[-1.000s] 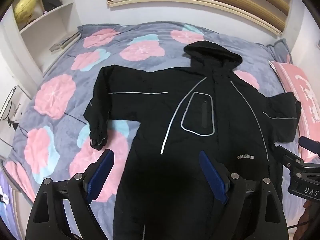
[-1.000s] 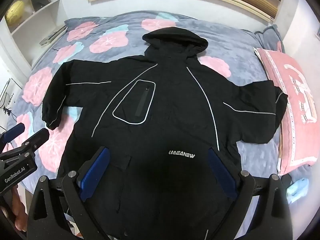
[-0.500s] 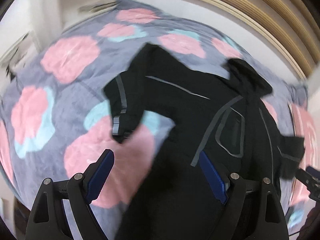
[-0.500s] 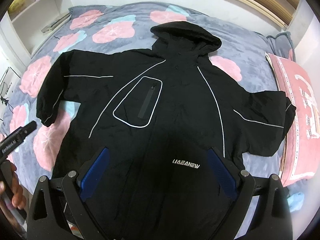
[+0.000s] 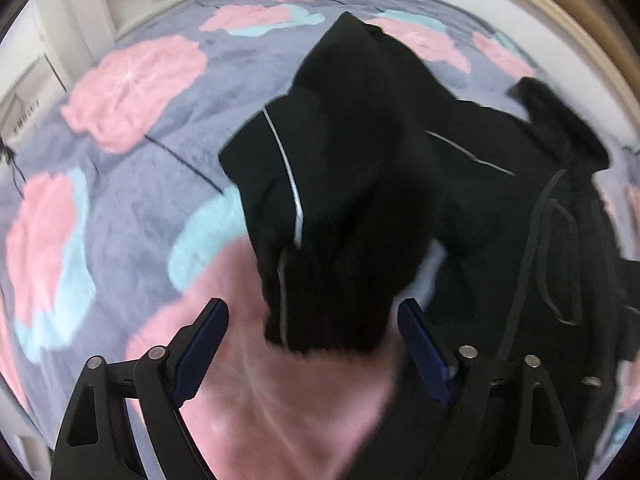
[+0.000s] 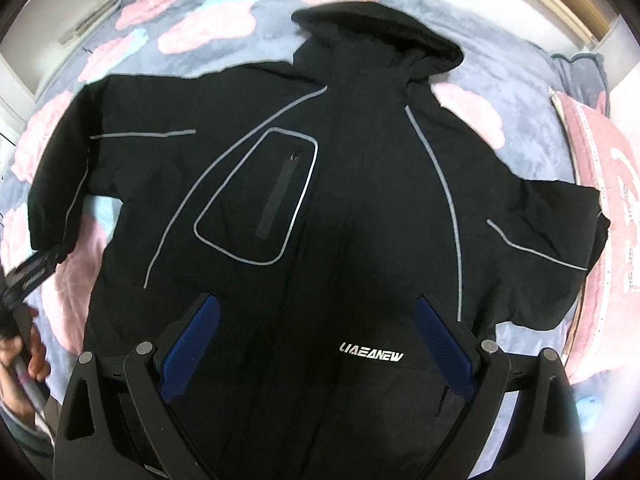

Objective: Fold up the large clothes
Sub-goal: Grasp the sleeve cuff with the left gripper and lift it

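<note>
Surface: a bed under a grey-blue plush blanket (image 6: 516, 76) printed with large pink and pale-blue flowers; the fabric fills almost all of both views.
Room: a white wall with a light wooden rail (image 6: 560, 4) runs behind the head of the bed; a white shelf unit (image 5: 80, 20) stands at the bed's upper left edge in the left wrist view.
Pillow: a pink pillow (image 6: 608, 208) with white lettering lies along the bed's right side, just beside the jacket's sleeve.
Jacket: a black hooded jacket (image 6: 360, 184) lies front up and spread flat on the blanket, hood toward the wall, grey reflective piping across chest and sleeves, a zipped chest pocket, white lettering near the hem.
Sleeve cuff: the ribbed cuff (image 5: 332, 304) of one sleeve lies on a pink flower, just ahead of the left claw.
Left gripper (image 5: 312, 344): its blue-padded jaws are closing but stand wide, one on each side of the cuff, not touching it.
Right gripper (image 6: 316, 344): jaws wide, over the jacket's lower front, nothing pinched between them.
Hand (image 6: 24, 356): seen at the left edge of the right wrist view, gripping the other tool's handle.
Hard to make out: the left wrist view is motion-blurred, so the hood and chest pocket are smeared; the jacket's hem is hidden behind the claws; the lettering is only roughly legible.
</note>
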`<state>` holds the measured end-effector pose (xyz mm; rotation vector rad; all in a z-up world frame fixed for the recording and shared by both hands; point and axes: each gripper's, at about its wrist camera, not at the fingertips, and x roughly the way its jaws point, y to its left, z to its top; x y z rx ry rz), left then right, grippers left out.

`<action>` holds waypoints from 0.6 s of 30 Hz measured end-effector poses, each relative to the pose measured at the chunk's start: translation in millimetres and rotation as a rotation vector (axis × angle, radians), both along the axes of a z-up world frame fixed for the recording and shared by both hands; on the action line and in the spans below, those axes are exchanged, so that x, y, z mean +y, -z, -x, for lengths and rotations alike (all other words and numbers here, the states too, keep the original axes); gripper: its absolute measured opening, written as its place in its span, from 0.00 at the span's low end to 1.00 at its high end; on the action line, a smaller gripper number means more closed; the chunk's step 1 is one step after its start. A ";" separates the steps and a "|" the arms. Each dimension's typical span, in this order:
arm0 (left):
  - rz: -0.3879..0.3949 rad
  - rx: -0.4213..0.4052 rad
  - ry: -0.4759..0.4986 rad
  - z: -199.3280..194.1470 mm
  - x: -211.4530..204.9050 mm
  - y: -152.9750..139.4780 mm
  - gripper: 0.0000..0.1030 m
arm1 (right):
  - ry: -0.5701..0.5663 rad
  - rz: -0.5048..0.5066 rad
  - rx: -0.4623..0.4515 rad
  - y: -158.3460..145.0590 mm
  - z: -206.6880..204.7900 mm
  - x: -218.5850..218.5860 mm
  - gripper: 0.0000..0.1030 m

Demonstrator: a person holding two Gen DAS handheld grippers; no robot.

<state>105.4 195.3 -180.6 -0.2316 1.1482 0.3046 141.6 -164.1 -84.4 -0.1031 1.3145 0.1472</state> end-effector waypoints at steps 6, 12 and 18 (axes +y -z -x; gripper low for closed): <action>0.002 -0.142 -0.003 -20.4 53.0 -48.2 0.31 | -0.032 0.012 0.041 17.9 -8.6 10.7 0.96; 0.020 -0.268 -0.103 -35.7 128.5 -106.7 0.27 | -0.049 0.004 0.067 28.6 -13.5 21.0 0.96; 0.081 -0.327 0.047 -56.3 99.0 -147.6 0.27 | -0.059 0.004 0.063 29.4 -12.9 23.0 0.96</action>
